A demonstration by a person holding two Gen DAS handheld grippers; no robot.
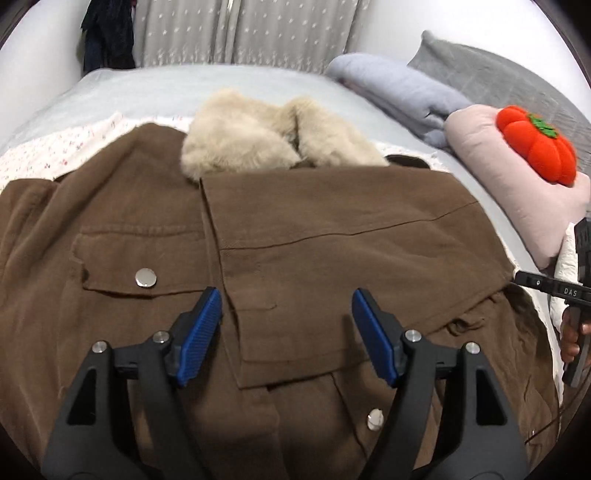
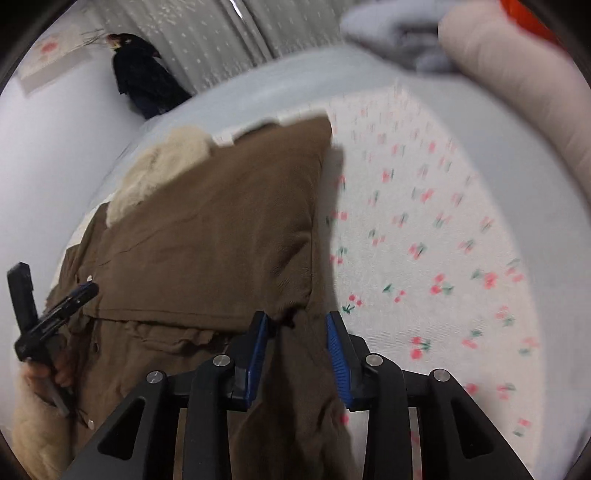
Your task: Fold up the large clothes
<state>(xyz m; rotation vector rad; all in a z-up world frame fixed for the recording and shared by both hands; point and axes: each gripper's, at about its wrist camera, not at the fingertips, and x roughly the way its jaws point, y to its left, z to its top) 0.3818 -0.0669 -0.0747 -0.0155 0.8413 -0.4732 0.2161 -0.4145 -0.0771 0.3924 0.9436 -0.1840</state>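
A bed point(image 1: 258, 79) with a cherry-print sheet point(image 2: 424, 229) is carrying a brown jacket point(image 1: 332, 236), lying flat with its cream fur collar point(image 1: 266, 140) toward the curtains point(image 1: 236, 29). One sleeve is lying folded across the chest. The left gripper point(image 1: 287, 334) is hovering over the placket, jaws released and wide, grasping nothing. The right gripper point(image 2: 297, 354) is straddling the jacket's right edge, jaws partly apart, pads not pressing. The next fold would likely go best by pinching that edge firmly and keeping the folded sleeve flat.
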